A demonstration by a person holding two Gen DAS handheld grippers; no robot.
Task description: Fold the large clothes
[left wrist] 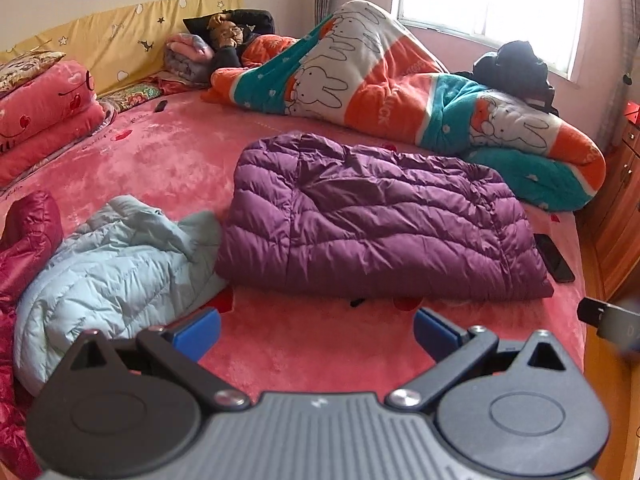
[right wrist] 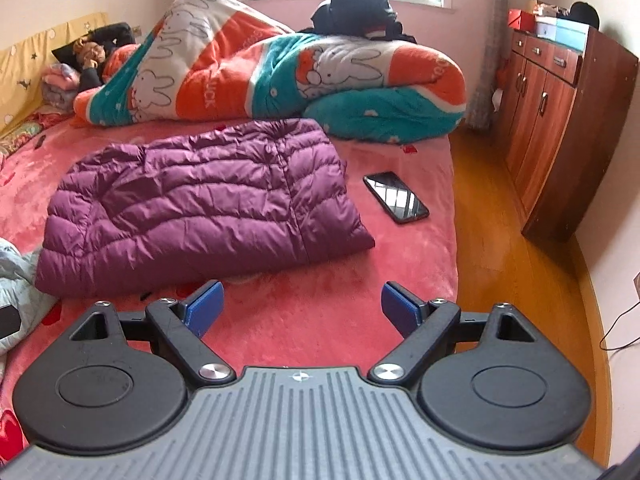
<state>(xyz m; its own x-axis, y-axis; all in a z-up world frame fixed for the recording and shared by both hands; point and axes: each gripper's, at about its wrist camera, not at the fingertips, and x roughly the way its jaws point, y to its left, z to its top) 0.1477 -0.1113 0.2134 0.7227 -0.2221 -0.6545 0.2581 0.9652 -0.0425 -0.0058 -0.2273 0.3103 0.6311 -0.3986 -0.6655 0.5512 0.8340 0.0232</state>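
Note:
A purple quilted down jacket [left wrist: 376, 220] [right wrist: 200, 200] lies folded into a flat rectangle on the pink bed [left wrist: 304, 340] [right wrist: 304, 312]. A pale blue down jacket [left wrist: 116, 272] [right wrist: 16, 280] lies crumpled to its left, and a dark red jacket [left wrist: 24, 248] shows at the far left edge. My left gripper [left wrist: 316, 334] hovers open over the bedspread, short of the purple jacket's near edge, with nothing between its blue pads. My right gripper [right wrist: 302, 306] is open too, empty, just in front of the jacket's near right corner.
A person [left wrist: 230, 38] [right wrist: 92, 58] lies at the bed's far side under an orange, teal and white rabbit-print quilt [left wrist: 400, 88] [right wrist: 280, 72]. A black phone [right wrist: 396, 197] [left wrist: 554, 258] rests right of the purple jacket. Pink bedding [left wrist: 44, 108] is stacked far left. A wooden cabinet [right wrist: 556, 120] stands right of the bed.

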